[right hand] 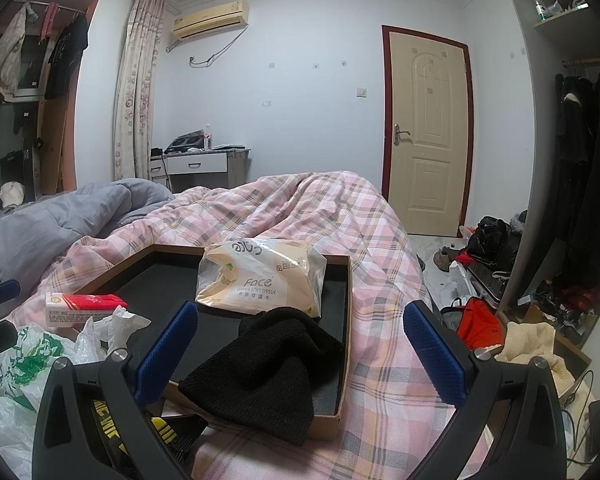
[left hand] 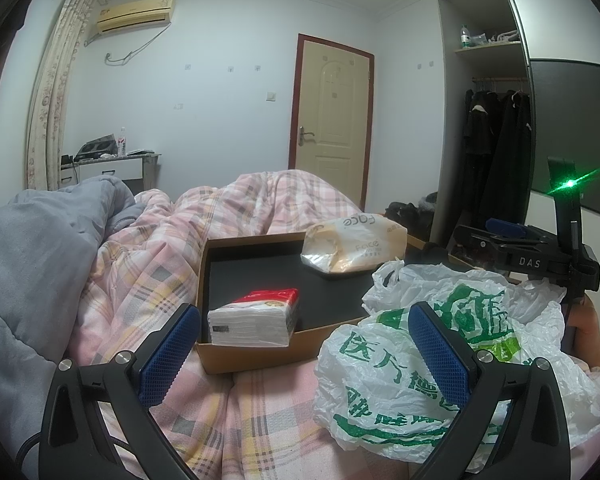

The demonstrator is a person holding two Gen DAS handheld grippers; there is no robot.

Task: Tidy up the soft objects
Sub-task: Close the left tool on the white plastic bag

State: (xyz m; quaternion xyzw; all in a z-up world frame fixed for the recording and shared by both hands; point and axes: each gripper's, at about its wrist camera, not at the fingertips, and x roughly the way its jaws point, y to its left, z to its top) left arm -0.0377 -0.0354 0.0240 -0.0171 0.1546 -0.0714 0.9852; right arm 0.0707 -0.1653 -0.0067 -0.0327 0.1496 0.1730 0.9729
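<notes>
quick count of what's on the bed

one shallow cardboard tray (right hand: 342, 360), two tissue packs (a beige Face one (right hand: 260, 276) and a red and white one (left hand: 256, 318)), one black knit hat (right hand: 260, 372), one white plastic bag with green print (left hand: 400, 368), two quilts, pink plaid (right hand: 320, 208) and grey (right hand: 60, 220), plus two grippers, left (left hand: 306, 354) and right (right hand: 300, 354), each with two blue pads

Walls: we see pale blue-white, an air conditioner (right hand: 211, 19) mounted high.
Door: cream door (right hand: 427, 132), dark red frame.
Curtain: floral curtain (right hand: 134, 92) beside our desk (right hand: 198, 164).
Wardrobe: open wardrobe (left hand: 488, 92), dark clothes hanging.
</notes>
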